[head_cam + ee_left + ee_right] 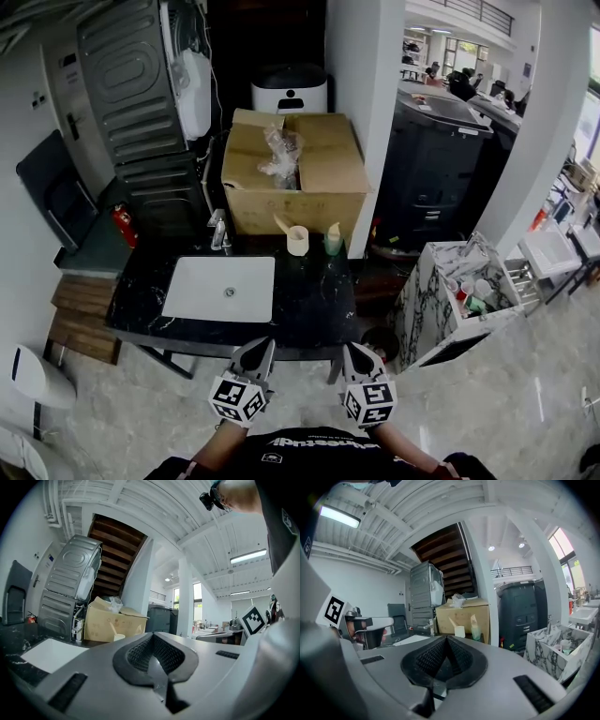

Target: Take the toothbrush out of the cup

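**Inspector:** Claws first.

**Assessor:** Left claw (255,354) and right claw (362,356) are both clenched on nothing. They sit side by side, short of the front edge of the dark worktop (314,309).

**Inspector:** Beyond them?

**Assessor:** A white sink (220,288) is set into the worktop's left part, with the tap (218,232) behind it. At the back, right of the tap, stands a cream cup (298,242). A pale handle leans left out of it, which I take for the toothbrush (281,223). A greenish cup (333,243) is just beside it on the right, and a cardboard box (292,178) stands behind both.

**Inspector:** Recommendation?

**Assessor:** The task is not yet begun — both claws are well apart from the cream cup. I'd release the right claw on approach and come in above the rim. Nip the handle high, where it stands clear, and draw it out along its lean — a light cup tips easily. The left claw could steady the cup's wall.
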